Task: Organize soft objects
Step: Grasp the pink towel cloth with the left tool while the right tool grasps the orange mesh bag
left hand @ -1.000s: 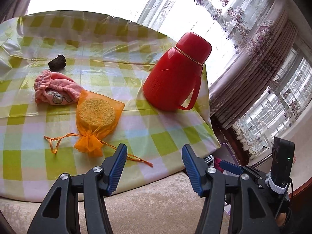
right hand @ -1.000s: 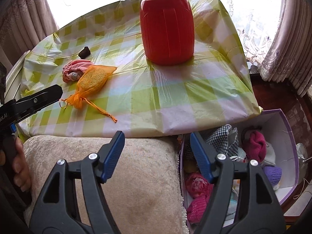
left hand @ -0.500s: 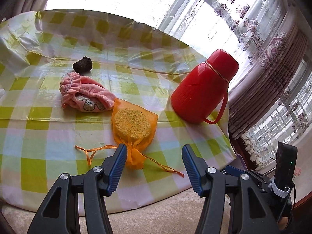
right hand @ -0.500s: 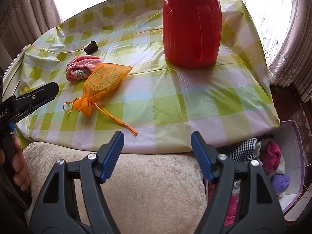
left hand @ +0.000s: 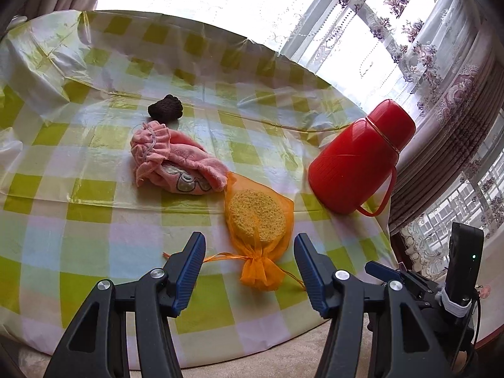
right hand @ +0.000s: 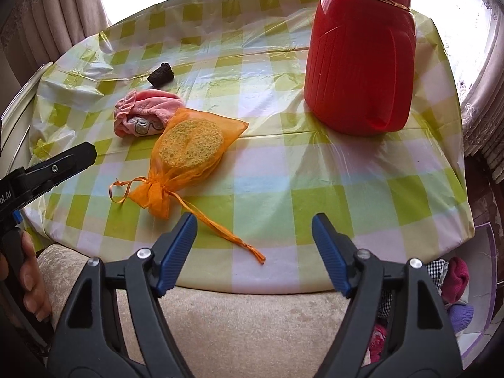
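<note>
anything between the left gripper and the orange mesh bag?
Nothing visible. The left hand-held gripper is open, with the orange mesh bag lying on the table straight ahead between its fingers' line. The pink cloth touches the bag's far end, beyond the approach.

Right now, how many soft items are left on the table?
3. Orange mesh pouch with yellow sponge nearest the open left gripper; pink cloth touching its far corner; small dark knitted piece just beyond. More soft items sit in the box off the table, partly hidden.
</note>
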The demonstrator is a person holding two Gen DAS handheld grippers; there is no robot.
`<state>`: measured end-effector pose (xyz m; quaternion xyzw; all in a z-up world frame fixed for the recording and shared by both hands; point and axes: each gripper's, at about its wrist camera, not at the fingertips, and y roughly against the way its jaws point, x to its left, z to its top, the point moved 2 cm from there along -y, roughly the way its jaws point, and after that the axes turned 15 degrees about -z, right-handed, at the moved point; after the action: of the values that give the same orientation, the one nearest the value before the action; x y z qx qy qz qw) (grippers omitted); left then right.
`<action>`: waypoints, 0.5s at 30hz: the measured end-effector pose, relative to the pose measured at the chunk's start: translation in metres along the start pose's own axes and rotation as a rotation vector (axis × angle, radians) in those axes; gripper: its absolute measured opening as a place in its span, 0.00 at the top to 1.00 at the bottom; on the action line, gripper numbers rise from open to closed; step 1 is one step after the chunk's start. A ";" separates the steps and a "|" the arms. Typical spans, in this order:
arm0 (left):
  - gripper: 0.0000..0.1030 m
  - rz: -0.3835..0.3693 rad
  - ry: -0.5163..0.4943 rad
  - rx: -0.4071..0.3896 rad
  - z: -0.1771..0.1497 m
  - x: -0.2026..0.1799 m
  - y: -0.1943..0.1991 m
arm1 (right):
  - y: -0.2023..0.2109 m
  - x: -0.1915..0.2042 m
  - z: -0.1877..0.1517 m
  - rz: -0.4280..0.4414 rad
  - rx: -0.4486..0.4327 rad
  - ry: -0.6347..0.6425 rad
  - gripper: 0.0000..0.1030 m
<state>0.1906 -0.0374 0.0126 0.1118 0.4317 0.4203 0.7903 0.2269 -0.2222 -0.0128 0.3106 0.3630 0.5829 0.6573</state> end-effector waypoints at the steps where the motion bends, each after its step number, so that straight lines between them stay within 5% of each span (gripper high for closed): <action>1: 0.42 0.005 0.001 -0.001 0.001 0.003 0.000 | -0.002 0.003 0.002 0.002 0.000 0.004 0.23; 15: 0.42 0.061 0.019 -0.006 0.015 0.034 0.000 | -0.028 0.050 0.029 0.053 0.016 0.032 0.16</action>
<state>0.2116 -0.0093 0.0016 0.1185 0.4343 0.4467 0.7732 0.2695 -0.1761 -0.0261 0.3158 0.3697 0.6022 0.6332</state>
